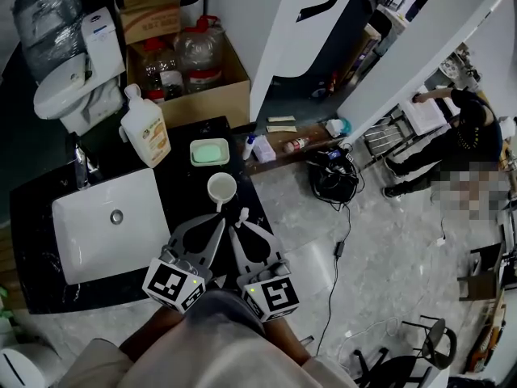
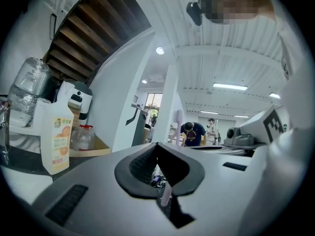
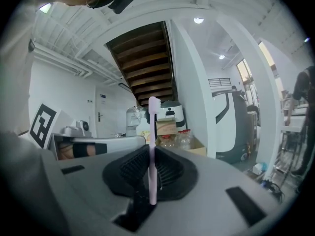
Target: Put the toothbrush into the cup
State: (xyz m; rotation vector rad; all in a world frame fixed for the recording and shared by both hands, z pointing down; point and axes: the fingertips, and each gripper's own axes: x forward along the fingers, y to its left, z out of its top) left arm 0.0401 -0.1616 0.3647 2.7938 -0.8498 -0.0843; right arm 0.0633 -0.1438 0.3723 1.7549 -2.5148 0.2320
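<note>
The white cup (image 1: 221,189) stands upright on the black counter (image 1: 186,188), just right of the sink. A pale pink toothbrush (image 3: 153,117) stands upright in my right gripper (image 3: 151,149), which is shut on its handle, bristle head on top. From the head view the brush head (image 1: 243,213) pokes out at the right gripper (image 1: 241,220), a little to the near right of the cup. My left gripper (image 1: 218,219) sits beside it, tips just short of the cup, jaws together on nothing that I can make out. In the left gripper view the toothbrush (image 2: 178,118) rises behind those jaws (image 2: 157,146).
A white sink (image 1: 97,233) with a faucet (image 1: 81,168) fills the counter's left. An orange-labelled bottle (image 1: 147,128) and a green soap dish (image 1: 209,152) stand behind the cup. A cardboard box of jugs (image 1: 202,63) is beyond. The counter's right edge (image 1: 262,204) drops to floor; a person (image 1: 452,128) bends far right.
</note>
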